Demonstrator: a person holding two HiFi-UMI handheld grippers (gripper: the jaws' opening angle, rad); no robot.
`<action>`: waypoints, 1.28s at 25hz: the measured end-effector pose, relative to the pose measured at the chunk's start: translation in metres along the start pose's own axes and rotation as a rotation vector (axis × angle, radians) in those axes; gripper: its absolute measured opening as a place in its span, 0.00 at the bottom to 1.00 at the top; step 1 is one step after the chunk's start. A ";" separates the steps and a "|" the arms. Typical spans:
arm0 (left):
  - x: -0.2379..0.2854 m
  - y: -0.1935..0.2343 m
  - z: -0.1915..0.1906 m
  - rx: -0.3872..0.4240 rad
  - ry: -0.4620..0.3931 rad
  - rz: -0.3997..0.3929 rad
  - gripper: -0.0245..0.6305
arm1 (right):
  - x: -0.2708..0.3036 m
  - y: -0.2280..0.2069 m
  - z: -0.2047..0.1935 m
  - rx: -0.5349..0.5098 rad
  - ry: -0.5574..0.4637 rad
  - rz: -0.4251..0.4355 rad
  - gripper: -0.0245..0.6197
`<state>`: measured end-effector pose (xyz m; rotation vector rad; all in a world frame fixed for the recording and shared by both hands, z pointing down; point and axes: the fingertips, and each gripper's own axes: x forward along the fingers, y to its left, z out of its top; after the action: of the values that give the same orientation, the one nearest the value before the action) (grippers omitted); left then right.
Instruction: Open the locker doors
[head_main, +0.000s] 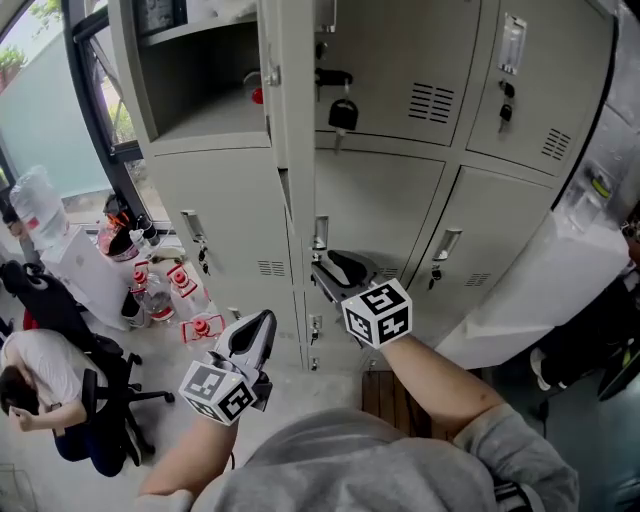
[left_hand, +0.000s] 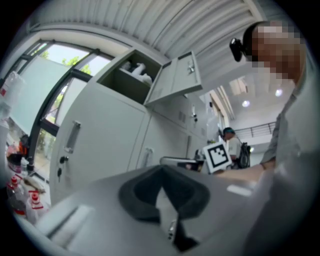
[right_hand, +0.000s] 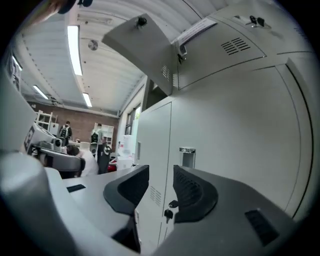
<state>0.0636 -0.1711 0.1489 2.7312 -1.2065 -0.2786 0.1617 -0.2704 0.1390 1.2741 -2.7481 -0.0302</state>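
A bank of grey lockers (head_main: 400, 200) fills the head view. The top-left compartment (head_main: 200, 80) stands open, its door (head_main: 285, 90) swung out toward me; the left gripper view shows that open door (left_hand: 177, 80) too. My right gripper (head_main: 335, 268) is just below the recessed handle (head_main: 320, 235) of the middle-row centre door, jaws open. In the right gripper view the right gripper (right_hand: 161, 185) shows a gap with a door seam, a handle (right_hand: 186, 157) and keys (right_hand: 170, 210) beyond; nothing is gripped. My left gripper (head_main: 258, 325) hangs lower left, shut and empty; its pads (left_hand: 142, 192) meet.
A key (head_main: 342, 112) hangs from the top centre door. Closed doors have handles at the left (head_main: 192, 228) and right (head_main: 445, 243). Bottles (head_main: 170, 290) stand on the floor; a seated person (head_main: 40, 380) is at the lower left. A white sheet (head_main: 540, 290) hangs at the right.
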 end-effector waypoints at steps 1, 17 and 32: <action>0.001 0.008 0.003 0.005 0.003 -0.018 0.04 | 0.013 -0.004 0.002 -0.001 0.010 -0.042 0.25; 0.003 0.106 0.024 -0.031 0.077 -0.314 0.04 | 0.086 -0.047 0.004 0.072 0.044 -0.484 0.30; 0.001 0.084 0.017 -0.075 0.082 -0.336 0.04 | 0.068 -0.021 0.002 0.102 0.041 -0.302 0.26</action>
<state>0.0000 -0.2285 0.1491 2.8372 -0.6980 -0.2393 0.1336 -0.3355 0.1417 1.6848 -2.5266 0.1103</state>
